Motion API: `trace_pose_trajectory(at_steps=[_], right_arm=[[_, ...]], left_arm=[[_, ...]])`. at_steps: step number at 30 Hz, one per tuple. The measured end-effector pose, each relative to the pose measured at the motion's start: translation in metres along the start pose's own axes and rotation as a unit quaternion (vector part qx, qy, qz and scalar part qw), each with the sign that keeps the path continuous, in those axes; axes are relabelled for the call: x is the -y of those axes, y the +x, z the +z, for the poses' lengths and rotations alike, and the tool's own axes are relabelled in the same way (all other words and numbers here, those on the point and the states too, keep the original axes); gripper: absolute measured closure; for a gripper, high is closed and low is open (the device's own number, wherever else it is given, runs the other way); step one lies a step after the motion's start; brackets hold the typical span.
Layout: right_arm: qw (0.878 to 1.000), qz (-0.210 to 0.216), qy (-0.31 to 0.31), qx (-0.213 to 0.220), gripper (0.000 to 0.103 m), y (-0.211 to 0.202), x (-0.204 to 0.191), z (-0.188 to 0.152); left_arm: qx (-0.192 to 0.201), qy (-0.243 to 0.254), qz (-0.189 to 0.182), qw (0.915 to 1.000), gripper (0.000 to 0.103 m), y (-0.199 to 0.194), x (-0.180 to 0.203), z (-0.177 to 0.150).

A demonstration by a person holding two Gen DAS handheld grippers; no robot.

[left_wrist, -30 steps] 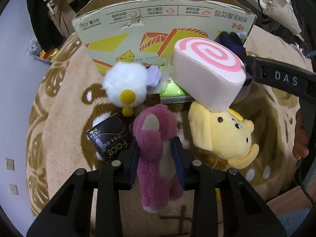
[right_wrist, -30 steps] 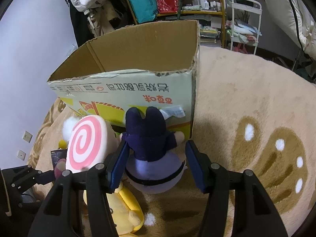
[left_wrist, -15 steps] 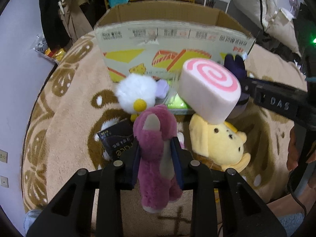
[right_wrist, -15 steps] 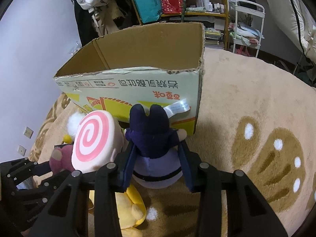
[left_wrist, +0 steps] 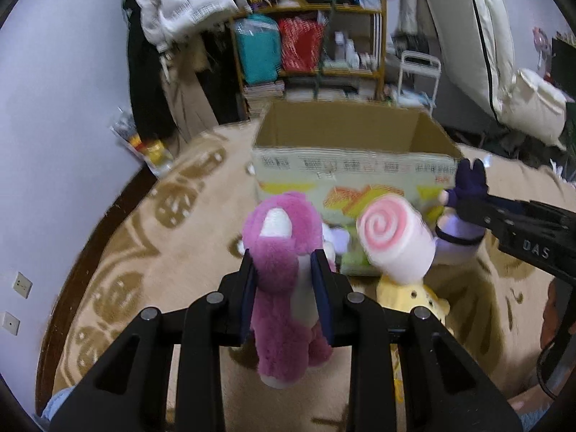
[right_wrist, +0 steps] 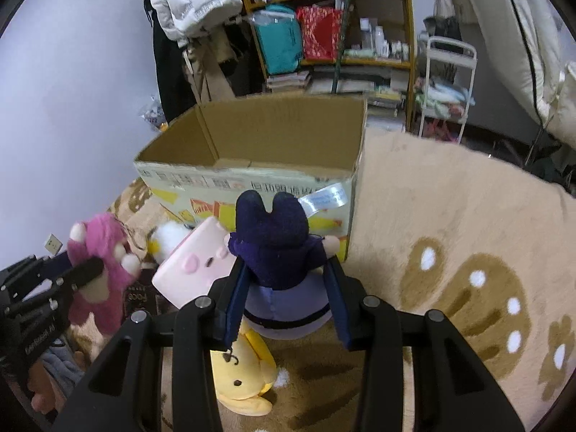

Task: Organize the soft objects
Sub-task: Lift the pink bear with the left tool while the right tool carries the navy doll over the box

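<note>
Between the left gripper (left_wrist: 284, 288) pads, clamped at the waist: pink bear (left_wrist: 280, 252), hanging clear of the rug (left_wrist: 151, 252). Between the right gripper (right_wrist: 286, 295) pads, pinched tight around the middle: purple doll (right_wrist: 277, 252), also off the rug. Ahead of both: open box (right_wrist: 252, 180), just beyond the swirl cushion (left_wrist: 392, 237) and yellow plush (right_wrist: 241, 378) below. Likely light, squashy, furry, so prone to sag or slip; best held at the torso, as now, not by a limb. Compared with a second ago: both toys lifted higher, right jaws closed further onto the doll, box mouth now visible.
</note>
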State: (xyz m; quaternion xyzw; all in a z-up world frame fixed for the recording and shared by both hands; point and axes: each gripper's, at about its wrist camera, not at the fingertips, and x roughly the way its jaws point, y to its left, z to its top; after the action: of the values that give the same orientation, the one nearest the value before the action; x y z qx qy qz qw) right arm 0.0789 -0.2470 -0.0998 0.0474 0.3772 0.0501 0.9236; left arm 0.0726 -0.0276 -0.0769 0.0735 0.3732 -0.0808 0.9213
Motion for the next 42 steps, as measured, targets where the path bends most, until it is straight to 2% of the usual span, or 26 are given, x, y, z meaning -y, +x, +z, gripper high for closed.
trace_pose_trajectory(at_steps=[4,9,13,15,24,30,34,36,42], right_arm=[[0.999,-0.003,0.000,0.034,0.059,-0.023,0.001,0.007],[0.996,-0.006,-0.002,0.087,0.059,-0.052,0.002,0.017],[0.990,-0.006,0.000,0.140,0.059,-0.074,0.002,0.025],[0.986,-0.009,-0.004,0.164,0.059,-0.085,0.000,0.030],[0.974,-0.018,-0.030,0.226,0.059,-0.120,-0.010,0.064],[0.967,-0.026,-0.058,0.246,0.059,-0.126,-0.021,0.091],[0.965,-0.023,-0.068,0.254,0.059,-0.119,-0.023,0.103],[0.964,-0.024,-0.070,0.256,0.059,-0.112,-0.025,0.106],[0.968,-0.010,-0.058,0.243,0.059,-0.080,-0.020,0.106]], left_arm=[[0.047,-0.002,0.018,0.9987,0.074,-0.016,-0.006,0.004],[0.087,-0.005,0.029,0.9957,0.074,-0.032,-0.011,0.012],[0.162,0.007,0.045,0.9858,0.074,-0.061,-0.010,0.019],[0.188,0.005,0.039,0.9813,0.074,-0.073,-0.011,0.026],[0.256,0.015,0.041,0.9658,0.074,-0.095,-0.014,0.074],[0.275,0.018,0.037,0.9606,0.074,-0.088,-0.009,0.104],[0.277,0.009,0.026,0.9606,0.073,-0.074,-0.008,0.120],[0.272,0.008,0.018,0.9620,0.073,-0.062,-0.008,0.124],[0.225,0.006,0.004,0.9744,0.073,-0.016,-0.005,0.124]])
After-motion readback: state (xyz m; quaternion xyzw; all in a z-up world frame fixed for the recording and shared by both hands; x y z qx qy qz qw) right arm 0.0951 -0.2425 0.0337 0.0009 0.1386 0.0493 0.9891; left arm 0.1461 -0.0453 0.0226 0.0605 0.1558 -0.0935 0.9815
